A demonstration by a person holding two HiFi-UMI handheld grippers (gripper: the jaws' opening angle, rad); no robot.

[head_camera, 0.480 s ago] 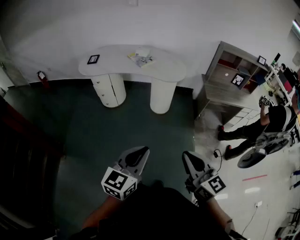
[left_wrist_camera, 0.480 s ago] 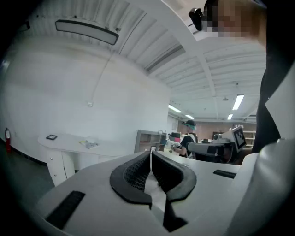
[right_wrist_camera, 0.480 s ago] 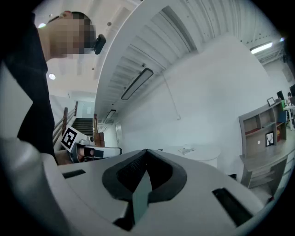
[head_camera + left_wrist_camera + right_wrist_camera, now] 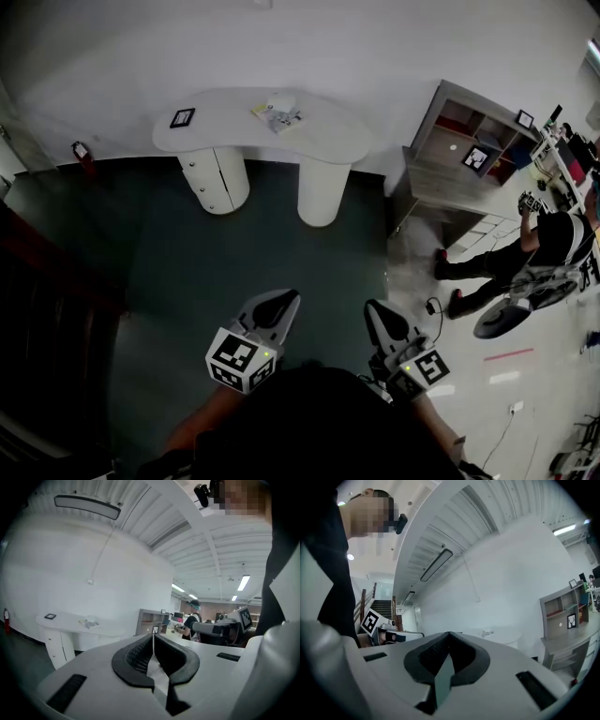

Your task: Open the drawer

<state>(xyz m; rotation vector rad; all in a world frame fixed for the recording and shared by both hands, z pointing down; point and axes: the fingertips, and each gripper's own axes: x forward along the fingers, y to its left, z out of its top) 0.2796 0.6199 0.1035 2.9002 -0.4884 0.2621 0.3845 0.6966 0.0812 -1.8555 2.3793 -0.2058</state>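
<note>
Both tongs are held low in front of the person, above the dark green floor (image 4: 244, 253) and well apart from the furniture. The left tongs (image 4: 281, 302) are pressed together: in the left gripper view their black pads meet at the tips (image 4: 153, 637) with nothing between them. The right tongs (image 4: 374, 312) are also pressed together and empty, and their pads close to a single line in the right gripper view (image 4: 448, 634). Each carries its marker cube, the left one (image 4: 242, 361) and the right one (image 4: 420, 369) close to the person's body.

Far ahead, against the white wall, stands a white kidney-shaped worktop (image 4: 234, 127) on two round pedestals. The left pedestal (image 4: 217, 180) holds a stack of drawers (image 4: 203, 185) with small knobs, all flush and closed; it also shows at the lower left of the left gripper view (image 4: 55, 646). On the worktop lie a small black-framed marker card (image 4: 182, 118) and some papers (image 4: 279, 113).

A red fire extinguisher (image 4: 82, 151) stands by the wall to the left. To the right is a grey shelf unit (image 4: 469, 141), and near it a person in dark clothes (image 4: 525, 251) leans forward.
</note>
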